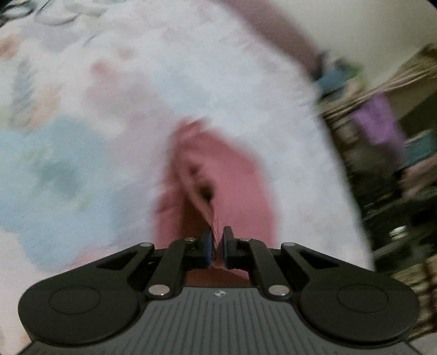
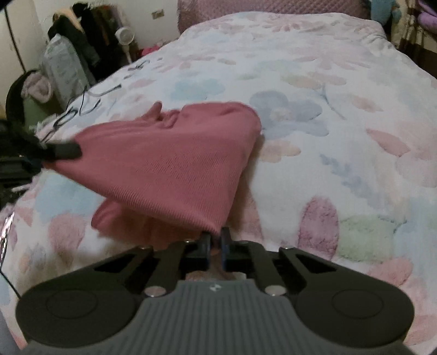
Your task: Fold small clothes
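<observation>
Jaws of your right gripper [image 2: 215, 241] are clamped on a corner of the pink garment [image 2: 169, 163]; a thin pinch of ribbed fabric sits between the blue pads. From that corner the cloth rises away from you as a taut sheet, lifted off the bed, stretching up and to the left in the right wrist view.

At the far left corner of that sheet your left gripper [image 2: 64, 150] shows as a dark, blurred shape, biting the cloth's other corner. The third corner, upper right, sags down to the bedspread [image 2: 341, 109]. A loose part of the garment hangs beneath the stretched sheet and rests on the cover just left of your right gripper.

Left wrist view: left gripper [image 1: 217, 245] is closed on the pink garment [image 1: 224, 174], fabric gathered into a narrow fold between its pads. Cloth runs forward from the jaws in bunched creases. This view is heavily motion-blurred; finer detail of the folds cannot be read.

Surroundings: bedspread is pale fleece with pastel flower print. Pink quilted headboard [image 2: 273, 6] at the far end. Left of the bed, dark coats [image 2: 82, 41] hang by the wall, with a small white fan [image 2: 124, 34] beside them. Dark cords [image 2: 90, 102] lie on the bed's left edge. Blurred shelving [image 1: 396, 163] stands right of the bed in the left wrist view.
</observation>
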`<action>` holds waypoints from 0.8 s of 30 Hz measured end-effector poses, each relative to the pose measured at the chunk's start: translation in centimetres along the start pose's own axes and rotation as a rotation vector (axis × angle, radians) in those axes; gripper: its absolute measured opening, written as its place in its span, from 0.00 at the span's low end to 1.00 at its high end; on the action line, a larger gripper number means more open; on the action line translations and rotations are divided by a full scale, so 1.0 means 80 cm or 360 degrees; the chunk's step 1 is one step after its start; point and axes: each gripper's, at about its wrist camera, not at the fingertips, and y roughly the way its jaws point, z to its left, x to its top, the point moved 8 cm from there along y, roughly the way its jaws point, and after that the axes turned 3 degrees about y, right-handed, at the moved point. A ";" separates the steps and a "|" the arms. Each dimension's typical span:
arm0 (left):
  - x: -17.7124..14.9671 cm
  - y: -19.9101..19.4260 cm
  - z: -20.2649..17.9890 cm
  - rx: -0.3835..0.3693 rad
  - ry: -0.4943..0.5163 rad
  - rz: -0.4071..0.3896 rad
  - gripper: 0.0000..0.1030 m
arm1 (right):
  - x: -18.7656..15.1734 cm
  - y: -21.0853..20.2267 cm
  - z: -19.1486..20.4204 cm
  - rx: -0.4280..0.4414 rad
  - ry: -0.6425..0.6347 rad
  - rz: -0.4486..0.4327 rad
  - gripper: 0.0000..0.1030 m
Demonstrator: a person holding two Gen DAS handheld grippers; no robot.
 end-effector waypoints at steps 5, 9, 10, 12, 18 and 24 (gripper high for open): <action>-0.032 0.044 0.052 0.0025 -0.0179 0.0073 0.07 | -0.022 0.023 0.005 -0.0007 -0.0042 0.0088 0.00; -0.037 0.049 0.051 0.0049 -0.0117 0.0099 0.14 | -0.030 0.030 -0.003 -0.0007 -0.0001 0.0119 0.00; -0.037 0.047 0.052 0.0046 -0.0126 0.0105 0.20 | -0.031 0.029 -0.004 0.0004 0.0012 0.0117 0.00; -0.039 0.041 0.051 0.0039 -0.0127 0.0115 0.23 | -0.032 0.025 -0.003 0.0021 0.0021 0.0125 0.00; -0.032 -0.002 0.035 0.0085 0.0025 0.0093 0.41 | -0.030 -0.003 -0.017 0.0080 0.0123 0.0106 0.06; 0.016 -0.027 -0.001 0.0079 0.0152 -0.0131 0.41 | 0.001 -0.032 -0.033 0.0074 0.0209 -0.0011 0.06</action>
